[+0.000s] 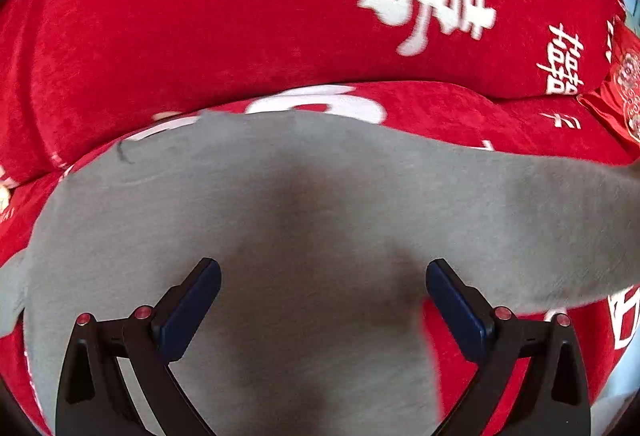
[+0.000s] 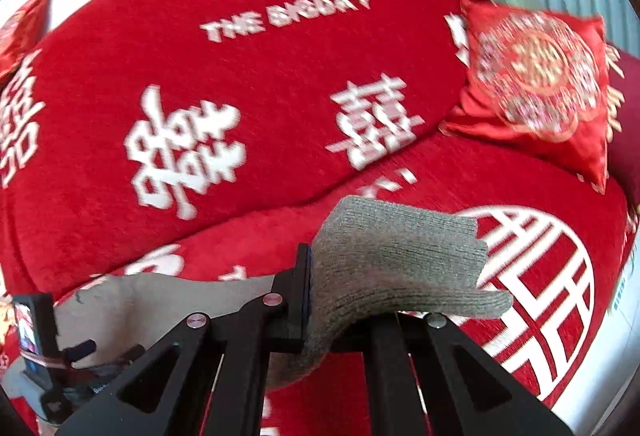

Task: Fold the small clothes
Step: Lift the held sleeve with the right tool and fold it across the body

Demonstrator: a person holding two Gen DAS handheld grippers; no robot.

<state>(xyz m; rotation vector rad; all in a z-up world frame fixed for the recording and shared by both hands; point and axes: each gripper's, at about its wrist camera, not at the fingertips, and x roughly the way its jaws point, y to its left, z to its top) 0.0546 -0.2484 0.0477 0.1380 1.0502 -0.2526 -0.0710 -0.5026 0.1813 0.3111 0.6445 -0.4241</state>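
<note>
Red sofa (image 1: 200,35) under everything. Grey garment (image 1: 320,195) lies flat ahead of wide-open left gripper (image 1: 323,272), long axis crosswise; right gripper (image 2: 320,276) fingers pinch its cuff (image 2: 400,260).

The red sofa cover (image 2: 248,83) carries white print: the English words "THE BIGDAY" run across the backrest, read whole in the right wrist view and as "E BIGDAY" at the top edge in the left wrist view (image 1: 200,15). Below those words stand large white double-happiness characters (囍). Smaller lettering further right is too blurred to read.
</note>
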